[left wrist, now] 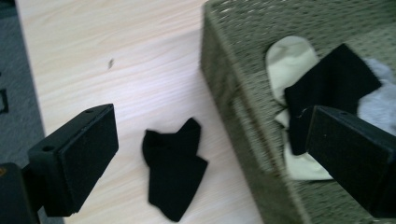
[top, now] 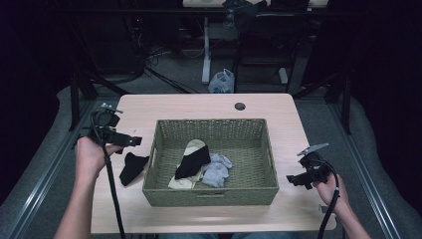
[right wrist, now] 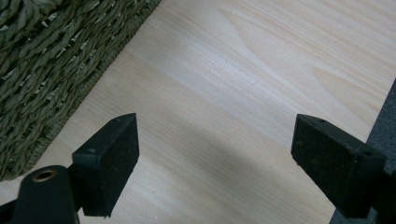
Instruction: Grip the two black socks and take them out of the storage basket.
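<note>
One black sock lying loose on the tabletop just left of the woven basket, seen from the high view; three more already inside: a cream sock, a second black sock draped across it, and a grey sock beside them. Left tongs held above and behind the stray sock, right tongs parked near the basket's right wall, well apart from any sock. Left gripper view: jaws spread wide, empty, left tongs framing the crumpled black sock below with the basket wall close on one side; likely hazards from here: far jaw striking or snagging the wicker rim on the descent, pads closing on a single fold so that the fabric slips free during the lift, or the sock being pushed flat along the smooth wood instead of pinched. Also possible: a trailing end catching the rim and hanging outside the basket at release. Right gripper view: right tongs likewise wide open and empty over bare tabletop, basket weave at the edge; little risk here beyond nudging the basket if swung inward.
</note>
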`<state>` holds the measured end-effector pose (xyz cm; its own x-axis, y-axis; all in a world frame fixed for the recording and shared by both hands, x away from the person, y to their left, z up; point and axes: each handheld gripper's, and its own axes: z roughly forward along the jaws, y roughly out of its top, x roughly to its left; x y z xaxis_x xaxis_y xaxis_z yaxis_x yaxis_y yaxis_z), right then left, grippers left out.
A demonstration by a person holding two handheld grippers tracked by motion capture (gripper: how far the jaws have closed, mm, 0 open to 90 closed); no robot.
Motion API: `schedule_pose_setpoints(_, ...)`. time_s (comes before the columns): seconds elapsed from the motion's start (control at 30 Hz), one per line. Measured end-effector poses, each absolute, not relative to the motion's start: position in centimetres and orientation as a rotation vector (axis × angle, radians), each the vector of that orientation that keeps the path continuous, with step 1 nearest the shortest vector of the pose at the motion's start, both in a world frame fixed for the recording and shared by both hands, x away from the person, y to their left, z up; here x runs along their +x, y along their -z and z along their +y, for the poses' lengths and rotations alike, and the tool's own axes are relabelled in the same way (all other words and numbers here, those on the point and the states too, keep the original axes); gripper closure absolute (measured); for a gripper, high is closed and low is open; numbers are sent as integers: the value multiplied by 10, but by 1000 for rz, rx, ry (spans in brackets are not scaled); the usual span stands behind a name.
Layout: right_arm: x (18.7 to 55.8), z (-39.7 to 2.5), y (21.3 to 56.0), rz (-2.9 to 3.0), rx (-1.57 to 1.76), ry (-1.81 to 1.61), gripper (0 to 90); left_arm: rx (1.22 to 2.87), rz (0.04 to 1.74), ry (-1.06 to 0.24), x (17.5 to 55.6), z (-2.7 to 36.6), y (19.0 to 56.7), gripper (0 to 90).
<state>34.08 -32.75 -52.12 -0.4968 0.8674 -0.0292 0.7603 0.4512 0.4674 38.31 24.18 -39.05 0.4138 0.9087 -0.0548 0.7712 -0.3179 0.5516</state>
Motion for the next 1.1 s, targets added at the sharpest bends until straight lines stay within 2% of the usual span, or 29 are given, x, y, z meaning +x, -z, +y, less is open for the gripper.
schedule_pose_setpoints(0.47, 341, -328, 521, 2440, 1402, -587, 148, 2309, 1265, -291, 400, 176, 395, 1)
schedule_pose_setpoints(1.1, 341, -328, 521, 2437, 1400, -585, 148, 2471, 1159, -127, 411, 109, 450, 20)
